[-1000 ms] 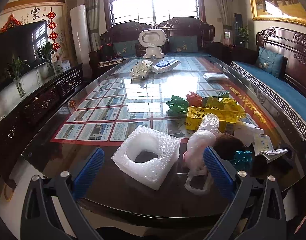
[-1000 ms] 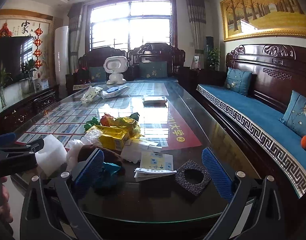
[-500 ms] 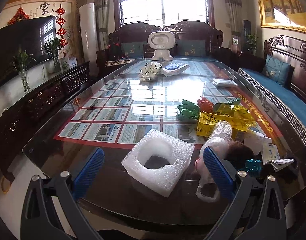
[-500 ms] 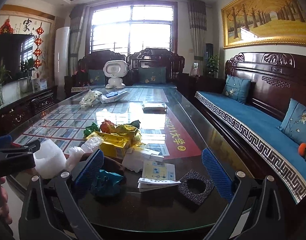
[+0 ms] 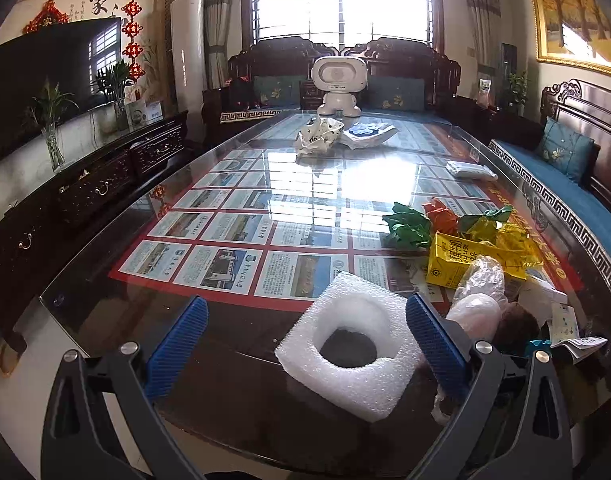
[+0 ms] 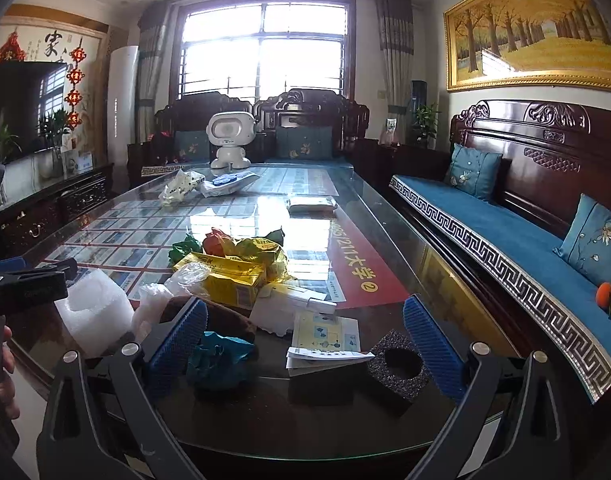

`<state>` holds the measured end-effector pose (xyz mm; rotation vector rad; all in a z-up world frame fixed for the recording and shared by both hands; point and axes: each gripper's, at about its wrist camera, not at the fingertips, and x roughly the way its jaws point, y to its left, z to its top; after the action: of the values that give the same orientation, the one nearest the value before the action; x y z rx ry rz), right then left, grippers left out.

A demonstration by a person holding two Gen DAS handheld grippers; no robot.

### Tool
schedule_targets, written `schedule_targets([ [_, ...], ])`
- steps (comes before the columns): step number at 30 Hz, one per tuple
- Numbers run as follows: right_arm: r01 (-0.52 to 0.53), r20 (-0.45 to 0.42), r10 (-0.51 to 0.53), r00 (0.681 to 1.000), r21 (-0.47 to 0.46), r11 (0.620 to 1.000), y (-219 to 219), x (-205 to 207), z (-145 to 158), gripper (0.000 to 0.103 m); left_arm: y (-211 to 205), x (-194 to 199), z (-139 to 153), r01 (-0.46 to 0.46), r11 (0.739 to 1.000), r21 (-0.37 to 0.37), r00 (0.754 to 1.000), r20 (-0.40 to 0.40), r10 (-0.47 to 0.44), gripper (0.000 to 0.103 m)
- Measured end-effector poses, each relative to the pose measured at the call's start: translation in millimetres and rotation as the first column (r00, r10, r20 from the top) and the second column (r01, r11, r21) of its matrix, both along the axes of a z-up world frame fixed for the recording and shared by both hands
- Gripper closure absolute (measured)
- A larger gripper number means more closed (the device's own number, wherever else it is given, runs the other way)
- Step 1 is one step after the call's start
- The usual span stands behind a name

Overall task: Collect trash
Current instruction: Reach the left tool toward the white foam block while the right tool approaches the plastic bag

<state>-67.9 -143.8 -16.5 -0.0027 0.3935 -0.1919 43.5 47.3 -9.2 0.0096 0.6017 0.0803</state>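
Observation:
Trash lies heaped at the near end of a glass-topped table. A white foam square with a round hole sits between the fingers of my open left gripper, closer to the right finger. Beside it are a clear plastic bag, a yellow packet and green and orange wrappers. My right gripper is open over a folded leaflet, a teal wrapper and a black foam square with a hole. The yellow packet and the white foam lie beyond.
A white robot toy, crumpled white paper and a flat packet stand at the table's far end. A tissue pack lies mid-table. A blue-cushioned wooden bench runs along the right, a dark cabinet along the left.
My left gripper has swung left, so the white foam square has shifted right in its view, up against the right finger. The right gripper's view has tilted slightly upward.

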Motion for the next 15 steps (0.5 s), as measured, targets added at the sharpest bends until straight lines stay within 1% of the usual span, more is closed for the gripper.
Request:
schedule_targets([
  [2, 0.008, 0.002, -0.008, 1.0, 0.012, 1.0, -2, -1, -1, 0.008, 8, 8, -2, -0.017, 1.0, 0.005, 1.0, 0.003, 0.017, 0.004],
  [5, 0.006, 0.002, -0.006, 1.0, 0.021, 1.0, -2, -3, -3, 0.008, 16, 16, -7, -0.022, 1.0, 0.019, 0.999, -0.023, 0.022, 0.004],
  [9, 0.005, -0.012, -0.005, 1.0, 0.008, 1.0, -2, -2, -7, 0.008, 19, 18, -10, 0.001, 1.0, -0.012, 0.999, -0.032, -0.001, 0.004],
  [15, -0.007, -0.01, 0.007, 1.0, 0.04, 0.999, -5, -3, -10, 0.008, 11, 16, -10, 0.065, 0.998, -0.02, 0.997, -0.041, -0.065, 0.004],
])
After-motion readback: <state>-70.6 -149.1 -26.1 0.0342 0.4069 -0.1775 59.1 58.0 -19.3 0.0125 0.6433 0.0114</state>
